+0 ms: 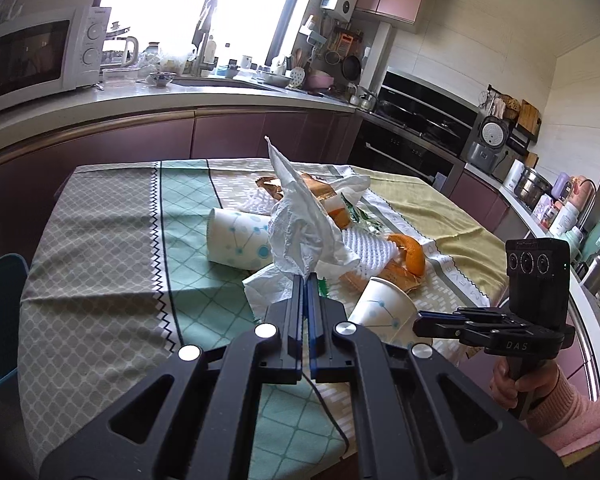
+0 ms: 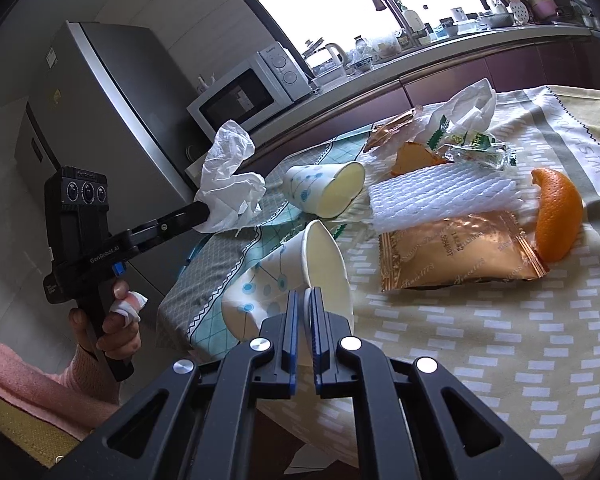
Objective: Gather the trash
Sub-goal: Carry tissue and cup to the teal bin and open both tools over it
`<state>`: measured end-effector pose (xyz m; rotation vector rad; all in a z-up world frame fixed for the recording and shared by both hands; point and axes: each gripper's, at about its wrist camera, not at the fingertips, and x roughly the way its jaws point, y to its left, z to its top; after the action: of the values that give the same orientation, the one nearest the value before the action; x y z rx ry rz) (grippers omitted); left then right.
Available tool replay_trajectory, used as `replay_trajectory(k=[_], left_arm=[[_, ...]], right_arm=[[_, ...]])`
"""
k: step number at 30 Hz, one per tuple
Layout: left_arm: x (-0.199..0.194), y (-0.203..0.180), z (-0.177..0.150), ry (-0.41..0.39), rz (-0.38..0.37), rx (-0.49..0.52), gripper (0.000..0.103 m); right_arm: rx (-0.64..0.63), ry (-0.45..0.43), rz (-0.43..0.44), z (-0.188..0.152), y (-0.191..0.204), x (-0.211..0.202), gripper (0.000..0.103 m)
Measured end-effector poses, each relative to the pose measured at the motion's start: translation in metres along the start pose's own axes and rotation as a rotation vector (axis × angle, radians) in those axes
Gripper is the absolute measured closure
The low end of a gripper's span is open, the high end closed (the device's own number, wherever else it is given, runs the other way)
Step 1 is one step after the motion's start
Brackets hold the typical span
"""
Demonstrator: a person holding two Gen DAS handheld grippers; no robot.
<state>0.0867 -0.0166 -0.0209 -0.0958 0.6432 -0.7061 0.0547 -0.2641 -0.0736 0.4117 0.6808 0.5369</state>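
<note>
My left gripper [image 1: 305,280] is shut on a crumpled white tissue [image 1: 300,220] and holds it above the table; it also shows in the right wrist view [image 2: 230,180]. My right gripper [image 2: 305,294] is shut on the rim of a paper cup [image 2: 284,280] near the table's edge; the cup also shows in the left wrist view [image 1: 384,306]. On the cloth lie a second paper cup [image 2: 324,194], a white foam net [image 2: 440,196], a gold snack wrapper [image 2: 456,252], an orange peel [image 2: 558,220], a clear green-printed wrapper [image 2: 476,148] and a white plastic bag [image 2: 464,108].
The table has a checked cloth [image 1: 100,248]. A blue bin [image 1: 0,320] stands left of the table. Purple cabinets and a counter with a microwave [image 1: 36,56] run behind. A fridge [image 2: 112,128] stands at the left in the right wrist view.
</note>
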Motion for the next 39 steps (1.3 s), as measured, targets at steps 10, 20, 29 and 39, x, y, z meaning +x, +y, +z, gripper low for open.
replay_trajectory(k=[10,20,29,39], left_arm=[[-0.064,0.055,-0.009,-0.077,0.121,-0.080,0.101],[-0.129,0.140,-0.022,-0.129,0.366,-0.173,0.101],[-0.143,0.234,-0.035,-0.085,0.529,-0.267,0.101],[-0.116,0.299,-0.050,0.012,0.576,-0.330,0.101]], right_arm=[[-0.062,-0.026,0.086,0.024,0.039,0.011,0.100],[-0.181,0.025,0.218,0.061,0.107,0.082,0.100],[-0.225,0.139,0.275,0.092,0.171,0.196,0.100],[-0.161,0.302,0.197,0.099,0.186,0.321,0.100]])
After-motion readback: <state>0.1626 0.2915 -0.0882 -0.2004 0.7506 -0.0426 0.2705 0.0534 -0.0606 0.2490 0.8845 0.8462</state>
